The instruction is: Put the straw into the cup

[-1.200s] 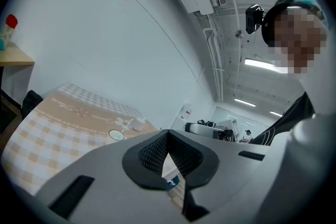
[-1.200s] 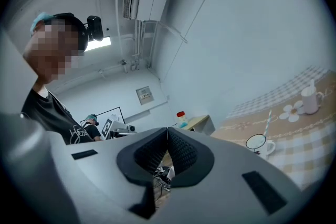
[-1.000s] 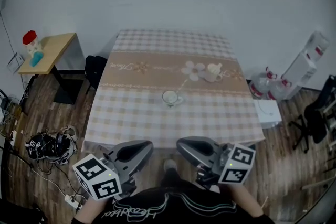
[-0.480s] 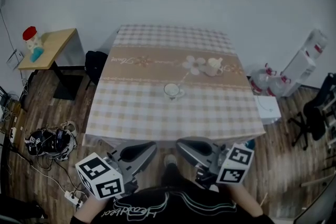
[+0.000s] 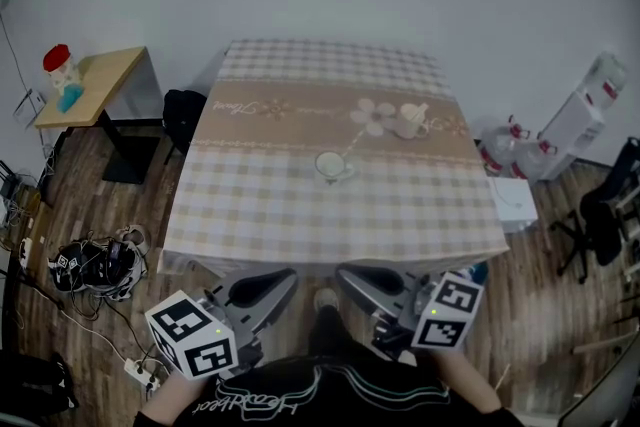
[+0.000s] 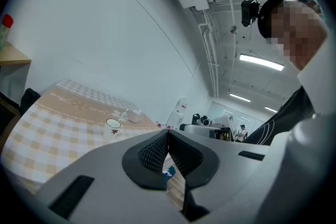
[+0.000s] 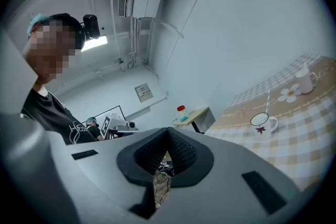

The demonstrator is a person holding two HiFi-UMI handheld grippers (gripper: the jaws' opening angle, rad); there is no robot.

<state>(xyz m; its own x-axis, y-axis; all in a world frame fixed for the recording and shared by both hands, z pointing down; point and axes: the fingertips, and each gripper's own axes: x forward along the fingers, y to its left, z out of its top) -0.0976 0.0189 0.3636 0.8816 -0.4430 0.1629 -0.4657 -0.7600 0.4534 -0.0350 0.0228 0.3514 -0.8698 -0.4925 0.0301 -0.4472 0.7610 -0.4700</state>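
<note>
A white cup (image 5: 328, 165) with a small leaf print stands mid-table on the checked cloth (image 5: 260, 215). A striped straw (image 5: 350, 145) stands in it, leaning toward the far right. The cup (image 7: 261, 123) and straw (image 7: 268, 99) also show in the right gripper view, and small as cup (image 6: 113, 124) in the left gripper view. My left gripper (image 5: 283, 278) and right gripper (image 5: 343, 273) hang side by side off the table's near edge, far from the cup. Both are shut and hold nothing; the pads meet in the left gripper (image 6: 168, 132) and the right gripper (image 7: 168, 131).
A white jug (image 5: 408, 122) stands on the table's far right by a flower print. A wooden side table (image 5: 95, 95) with a red-capped bottle (image 5: 58, 70) is at left. Water bottles (image 5: 500, 155) and a dispenser (image 5: 585, 110) are at right, cables (image 5: 90, 265) on the floor.
Both grippers have sunk slightly at the near table edge and stayed shut. The cup and straw have not moved on the cloth.
</note>
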